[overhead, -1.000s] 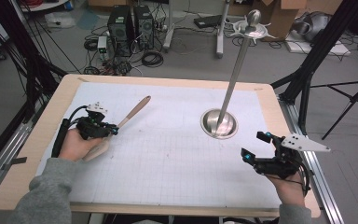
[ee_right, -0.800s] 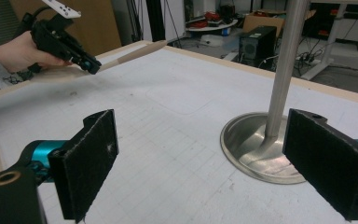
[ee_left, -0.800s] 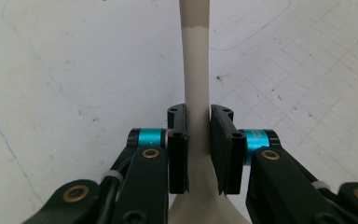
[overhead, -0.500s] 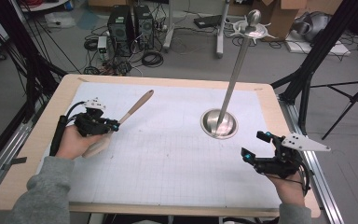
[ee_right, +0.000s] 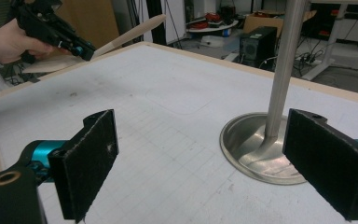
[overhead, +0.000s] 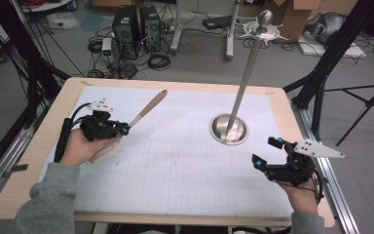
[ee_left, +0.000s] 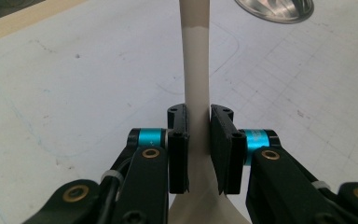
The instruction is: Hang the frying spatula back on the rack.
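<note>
A pale wooden spatula (overhead: 147, 108) is held at the table's left, its handle pointing far and right and its blade under the person's hand. My left gripper (overhead: 124, 129) is shut on the spatula's neck. In the left gripper view both pads press the spatula handle (ee_left: 196, 60), which runs straight ahead from the gripper (ee_left: 199, 122). My right gripper (overhead: 264, 151) rests near the right front edge, open and holding nothing. In the right gripper view, this gripper (ee_right: 209, 158) has its pads far apart. The spatula (ee_right: 133, 31) and the other gripper (ee_right: 77, 46) appear far off at top left.
A tall metal stand (overhead: 243, 83) rises from a round steel base (overhead: 229, 130) right of centre, just beyond my right gripper; its base (ee_right: 254, 156) lies between the right pads' line of sight. A white gridded mat (overhead: 175, 165) covers the wooden table (overhead: 53, 117).
The left gripper has lifted and shifted the spatula slightly, so its handle end sits a bit farther and higher. The right gripper has stayed put.
</note>
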Demonstrator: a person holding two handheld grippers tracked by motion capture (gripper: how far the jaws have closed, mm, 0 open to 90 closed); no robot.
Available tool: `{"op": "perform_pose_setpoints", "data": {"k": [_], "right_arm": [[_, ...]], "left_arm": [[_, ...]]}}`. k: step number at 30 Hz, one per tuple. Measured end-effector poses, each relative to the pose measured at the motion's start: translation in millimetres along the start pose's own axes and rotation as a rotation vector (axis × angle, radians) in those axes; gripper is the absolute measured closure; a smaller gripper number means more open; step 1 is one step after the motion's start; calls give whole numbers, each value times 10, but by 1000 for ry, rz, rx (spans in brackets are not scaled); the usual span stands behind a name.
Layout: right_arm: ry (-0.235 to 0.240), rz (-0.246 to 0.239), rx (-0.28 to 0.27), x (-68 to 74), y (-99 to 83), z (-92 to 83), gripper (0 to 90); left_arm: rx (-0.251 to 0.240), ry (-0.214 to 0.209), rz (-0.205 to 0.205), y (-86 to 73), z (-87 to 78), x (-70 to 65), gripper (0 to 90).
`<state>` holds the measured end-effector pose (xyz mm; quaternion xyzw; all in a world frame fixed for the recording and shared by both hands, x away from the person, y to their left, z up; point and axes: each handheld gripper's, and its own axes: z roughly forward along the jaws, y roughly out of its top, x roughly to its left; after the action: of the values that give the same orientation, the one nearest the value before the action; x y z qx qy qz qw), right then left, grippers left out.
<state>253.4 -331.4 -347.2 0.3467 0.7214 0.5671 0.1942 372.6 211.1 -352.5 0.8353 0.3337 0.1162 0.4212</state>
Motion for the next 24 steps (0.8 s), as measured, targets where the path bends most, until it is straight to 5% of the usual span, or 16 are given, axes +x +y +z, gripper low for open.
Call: {"op": "perform_pose_setpoints", "data": {"k": [10,24], "right_arm": [[-5,2,-8,-24,-13,-30,91],[-5,5,-8,-17,-19,-36,91]], "left_arm": [[-72,-63,-8,93,-80,-42,771],[-98,-95,22,289,-106,-128,772]]}}
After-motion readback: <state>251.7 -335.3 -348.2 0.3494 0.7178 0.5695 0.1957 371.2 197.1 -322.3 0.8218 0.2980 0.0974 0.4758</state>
